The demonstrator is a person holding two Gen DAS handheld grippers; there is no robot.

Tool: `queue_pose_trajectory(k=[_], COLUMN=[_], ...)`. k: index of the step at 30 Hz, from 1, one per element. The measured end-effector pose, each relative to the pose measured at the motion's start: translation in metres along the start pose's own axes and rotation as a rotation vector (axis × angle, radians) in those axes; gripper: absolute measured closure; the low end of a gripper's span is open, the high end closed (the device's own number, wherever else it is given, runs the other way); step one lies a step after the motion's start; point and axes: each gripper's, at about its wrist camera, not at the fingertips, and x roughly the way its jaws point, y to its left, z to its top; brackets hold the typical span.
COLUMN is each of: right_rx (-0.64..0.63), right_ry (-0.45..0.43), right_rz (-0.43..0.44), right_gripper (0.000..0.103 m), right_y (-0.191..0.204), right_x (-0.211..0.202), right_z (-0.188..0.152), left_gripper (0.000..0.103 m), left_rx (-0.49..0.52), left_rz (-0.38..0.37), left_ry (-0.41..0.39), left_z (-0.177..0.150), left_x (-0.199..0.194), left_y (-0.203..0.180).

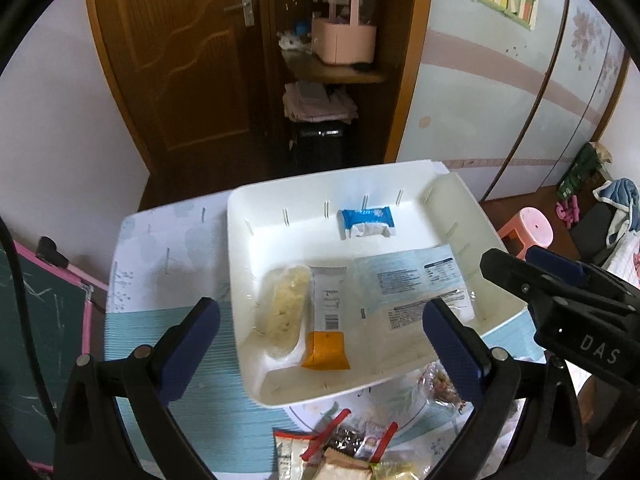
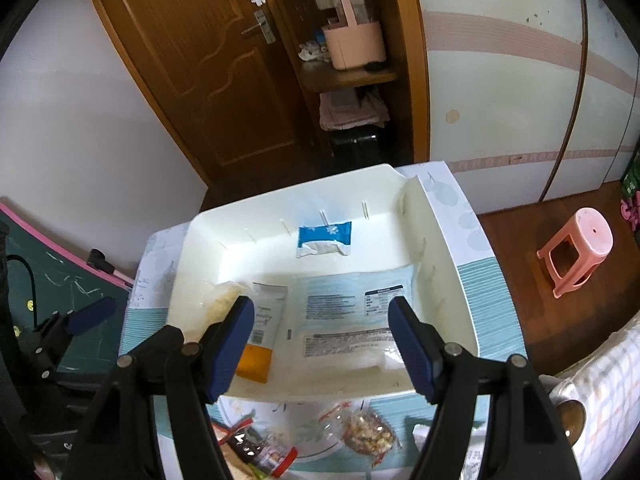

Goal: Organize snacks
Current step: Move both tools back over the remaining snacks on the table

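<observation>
Four snacks in the white tray [image 1: 256,240], both claws empty above it.

Tray sits on the bench [image 1: 168,320], w/ a blue-and-white packet [image 1: 366,222] near its far wall, a clear-wrapped yellowish bar [image 1: 284,312] at the left, a white-and-orange packet [image 1: 326,328] just beside that, and a big pale-blue pouch [image 1: 408,284] lying printed side up on the right. Left claw [image 1: 320,344] hangs over the tray's near edge, jaws wide apart, nothing btwn them. Right claw [image 2: 320,344] does the same in its own view, jaws well apart, gripping nothing; from the left view it shows at the right edge beside the tray. More loose snacks [image 1: 344,448] are piled on the bench in front of the tray, incl. a clear bag of mixed bits [image 2: 366,432].
</observation>
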Motion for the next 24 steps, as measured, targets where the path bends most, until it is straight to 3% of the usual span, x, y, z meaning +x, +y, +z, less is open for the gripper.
queue_pose_trajectory(k=[15, 19, 24], right_rx=[-0.095, -0.137, -0.159], right_ry=[-0.139, -0.165, -0.182], right_rz=[-0.013, -0.031, -0.089], right_gripper=[0.033, 0.033, 0.032], right_y=[0.021, 0.017, 0.002], right_x=[-0.126, -0.155, -0.176], right_z=[-0.040, -0.068, -0.109], left_gripper=[0.002, 0.002, 0.002], left_rx=[0.075, 0.096, 0.110], left_rz=[0.008, -0.010, -0.098], left_ry=[-0.207, -0.228, -0.209], left_z=[-0.034, -0.053, -0.087], left_x=[-0.146, -0.165, -0.170], left_y=[-0.017, -0.028, -0.045])
